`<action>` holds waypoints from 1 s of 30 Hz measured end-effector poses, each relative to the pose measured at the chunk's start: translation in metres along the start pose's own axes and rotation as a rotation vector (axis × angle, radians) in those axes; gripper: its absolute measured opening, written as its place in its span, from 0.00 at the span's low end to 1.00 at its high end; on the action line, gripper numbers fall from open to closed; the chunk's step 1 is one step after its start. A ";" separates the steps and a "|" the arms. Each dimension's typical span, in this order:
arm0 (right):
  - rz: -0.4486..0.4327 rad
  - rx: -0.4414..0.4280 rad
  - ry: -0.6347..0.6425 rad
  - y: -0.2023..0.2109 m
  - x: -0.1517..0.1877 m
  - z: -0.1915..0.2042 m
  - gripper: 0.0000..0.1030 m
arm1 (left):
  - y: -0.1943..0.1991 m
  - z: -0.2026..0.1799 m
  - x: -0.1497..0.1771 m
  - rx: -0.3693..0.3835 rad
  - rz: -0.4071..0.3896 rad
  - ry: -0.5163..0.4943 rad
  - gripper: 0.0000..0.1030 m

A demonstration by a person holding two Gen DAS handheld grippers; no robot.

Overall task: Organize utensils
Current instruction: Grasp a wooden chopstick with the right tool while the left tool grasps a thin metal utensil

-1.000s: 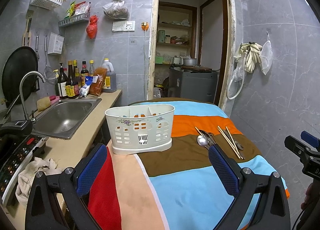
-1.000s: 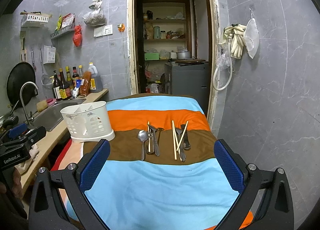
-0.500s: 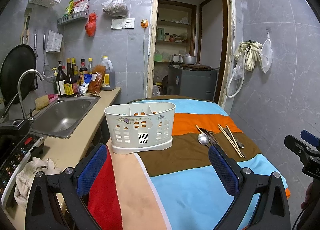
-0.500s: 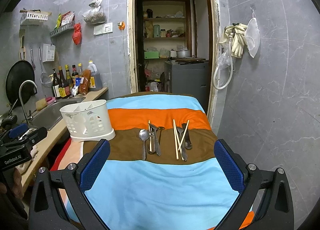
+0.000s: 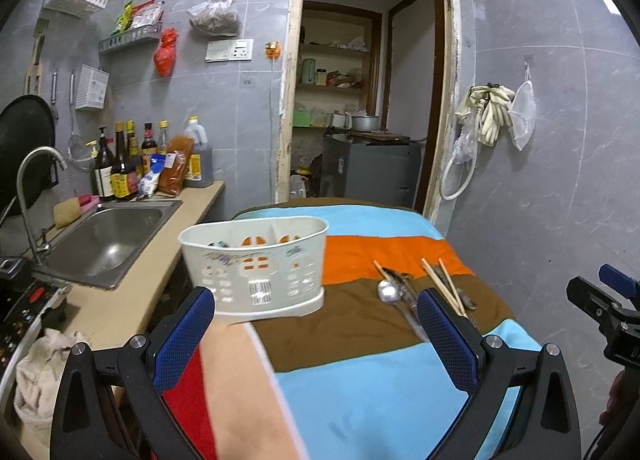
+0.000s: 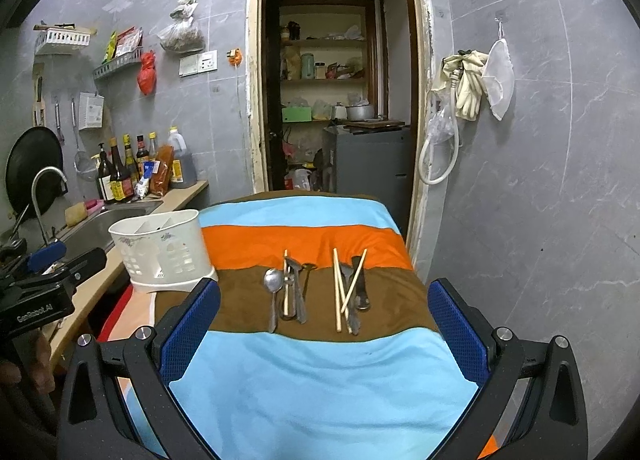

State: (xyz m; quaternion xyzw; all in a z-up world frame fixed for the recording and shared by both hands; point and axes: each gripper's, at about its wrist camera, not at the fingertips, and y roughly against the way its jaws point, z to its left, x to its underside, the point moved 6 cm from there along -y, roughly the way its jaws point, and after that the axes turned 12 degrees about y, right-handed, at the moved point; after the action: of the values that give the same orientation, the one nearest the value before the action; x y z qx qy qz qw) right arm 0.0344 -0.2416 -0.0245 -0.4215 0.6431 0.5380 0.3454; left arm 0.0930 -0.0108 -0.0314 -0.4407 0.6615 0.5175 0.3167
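A white plastic utensil caddy (image 5: pixel 256 268) stands on the striped cloth at the table's left edge; it also shows in the right wrist view (image 6: pixel 162 250). A spoon (image 6: pixel 273 284), other metal cutlery (image 6: pixel 296 292) and wooden chopsticks (image 6: pixel 340 292) lie side by side on the brown stripe. In the left wrist view the spoon (image 5: pixel 387 293) and chopsticks (image 5: pixel 442 284) lie to the caddy's right. My left gripper (image 5: pixel 316 324) is open and empty, just in front of the caddy. My right gripper (image 6: pixel 324 312) is open and empty, short of the cutlery.
The striped cloth (image 6: pixel 320 380) covers the table. A counter with a steel sink (image 5: pixel 104 240), tap and bottles (image 5: pixel 120 172) runs along the left. A rag (image 5: pixel 40 368) lies on the counter's near end. An open doorway (image 6: pixel 336 100) is behind the table.
Both grippers have moved forward. The left has closed in on the caddy and the right on the cutlery. Both stay open and empty.
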 end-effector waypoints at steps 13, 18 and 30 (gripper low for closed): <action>0.027 -0.043 -0.008 -0.079 -0.023 -0.068 0.99 | -0.072 -0.058 -0.005 0.030 0.049 -0.029 0.99; 0.103 -0.138 -0.026 -0.137 -0.020 -0.084 0.99 | -0.121 -0.075 0.001 0.028 0.133 -0.005 0.99; 0.309 -0.327 -0.068 -0.267 0.024 -0.077 0.78 | -0.212 -0.082 0.039 -0.009 0.301 0.001 0.89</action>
State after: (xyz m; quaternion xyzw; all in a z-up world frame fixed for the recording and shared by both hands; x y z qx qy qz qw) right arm 0.2690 -0.3394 -0.1390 -0.3498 0.5924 0.6954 0.2075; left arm 0.2728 -0.1156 -0.1299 -0.3381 0.7180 0.5619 0.2334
